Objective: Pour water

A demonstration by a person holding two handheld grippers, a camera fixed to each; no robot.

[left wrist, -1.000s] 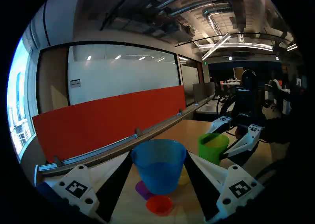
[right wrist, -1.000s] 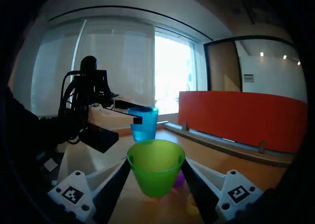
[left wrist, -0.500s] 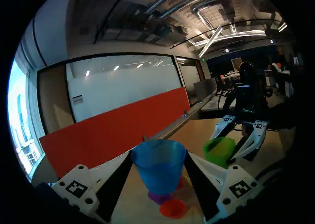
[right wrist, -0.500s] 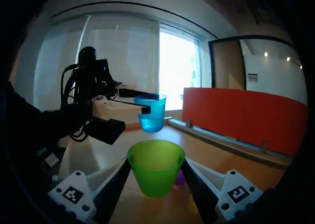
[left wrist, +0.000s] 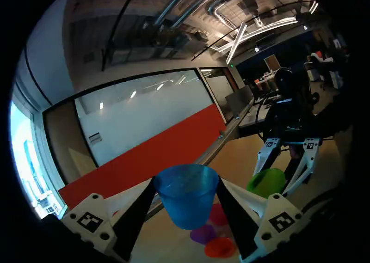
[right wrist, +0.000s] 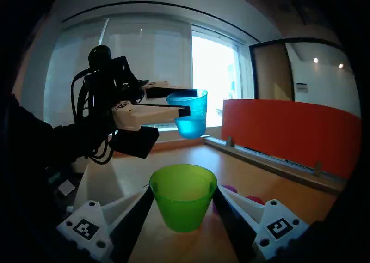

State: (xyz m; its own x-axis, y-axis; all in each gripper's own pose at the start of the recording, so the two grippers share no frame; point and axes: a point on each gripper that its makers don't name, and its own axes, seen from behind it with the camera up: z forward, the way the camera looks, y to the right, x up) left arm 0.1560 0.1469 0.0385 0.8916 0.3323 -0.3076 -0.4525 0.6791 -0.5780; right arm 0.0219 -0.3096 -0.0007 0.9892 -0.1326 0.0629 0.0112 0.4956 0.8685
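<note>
**Grip state.** The left gripper [left wrist: 186,185] is clenched on the translucent blue plastic cup [left wrist: 186,196], one finger pressing each side of its wall. The right gripper [right wrist: 183,192] grips the opaque lime-green plastic cup [right wrist: 183,197] the same way. Neither cup touches the wooden surface [right wrist: 270,182].

**Position, referenced to the green cup.** In the right gripper view the blue cup [right wrist: 190,113] hangs well above the green cup's rim, beyond it and a little to its right. The lower part of the blue cup reads a denser blue, probably the water. In the left gripper view the green cup [left wrist: 267,182] sits lower than the blue cup and to its right. Three small cups, orange [left wrist: 220,247], purple [left wrist: 202,234] and pink [left wrist: 217,213], stand on the surface to the left of the green cup.

**Change over the last second.** The blue cup has climbed. It started only just above the green cup's rim and now sits clearly higher, shifted to the right. The left gripper's camera has swung up and rolled, so more ceiling pipework is in frame, and the blue cup now leans slightly. The green cup has held its place in the right gripper.

**Reading.** This is the lift and approach before the pour, and no water is leaving the blue cup yet. Whether its lip is directly above the green cup's mouth cannot be judged from these angles. The next move calls for closing that gap and then tipping slowly. Pouring from this height risks splashing onto the surface.
</note>
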